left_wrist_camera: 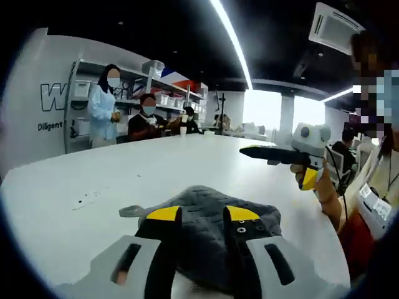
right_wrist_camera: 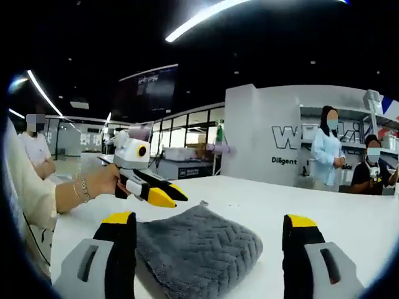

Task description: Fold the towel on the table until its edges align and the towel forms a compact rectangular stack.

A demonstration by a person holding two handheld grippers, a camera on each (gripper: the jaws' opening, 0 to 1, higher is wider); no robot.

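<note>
A grey towel (left_wrist_camera: 209, 233) with a herringbone weave lies folded in a thick stack on the white table (left_wrist_camera: 143, 165), its hanging loop (left_wrist_camera: 128, 212) pointing left. My left gripper (left_wrist_camera: 202, 215) hovers just over the stack, its yellow-tipped jaws a modest gap apart with nothing between them. In the right gripper view the towel (right_wrist_camera: 199, 249) lies below and between the widely spread jaws of my right gripper (right_wrist_camera: 209, 221), which is open. A hand holds the left gripper (right_wrist_camera: 169, 195) above the towel's far left edge. The right gripper (left_wrist_camera: 246, 149) floats over the table to the right, apart from the towel.
The table's near right edge (left_wrist_camera: 324, 243) runs close to the person holding the grippers. A small flat item (left_wrist_camera: 87, 199) lies on the table at the left. Several people (left_wrist_camera: 103, 103) stand or sit beyond the far edge, by shelves (left_wrist_camera: 168, 93).
</note>
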